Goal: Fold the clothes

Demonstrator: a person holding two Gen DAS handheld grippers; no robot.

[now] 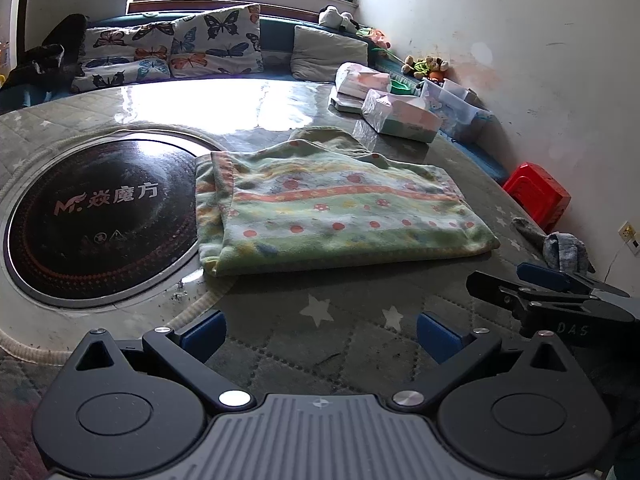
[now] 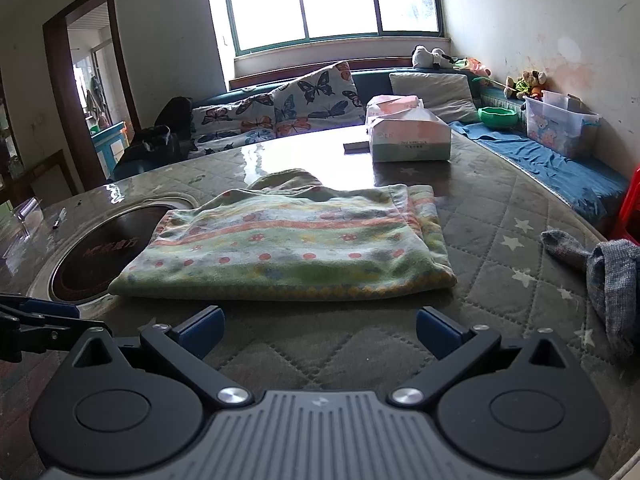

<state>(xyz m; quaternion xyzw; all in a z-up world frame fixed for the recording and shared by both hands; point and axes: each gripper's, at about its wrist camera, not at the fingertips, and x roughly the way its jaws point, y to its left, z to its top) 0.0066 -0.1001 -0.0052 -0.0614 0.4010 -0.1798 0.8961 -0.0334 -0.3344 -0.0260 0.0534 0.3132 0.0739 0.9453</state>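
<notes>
A green and white patterned garment point(image 1: 332, 208) with orange stripes and red dots lies folded flat on the quilted table; it also shows in the right wrist view point(image 2: 288, 244). My left gripper point(image 1: 320, 336) is open and empty, a short way in front of the garment's near edge. My right gripper point(image 2: 320, 332) is open and empty, just short of the garment's near edge. The right gripper shows at the right edge of the left wrist view point(image 1: 552, 292). The left gripper shows at the left edge of the right wrist view point(image 2: 36, 316).
A round black induction hob point(image 1: 100, 216) is set in the table, under the garment's left side. A grey cloth point(image 2: 600, 268) lies at the table's right edge. Tissue boxes point(image 2: 408, 136) stand at the back. A red stool point(image 1: 536, 196) stands to the right.
</notes>
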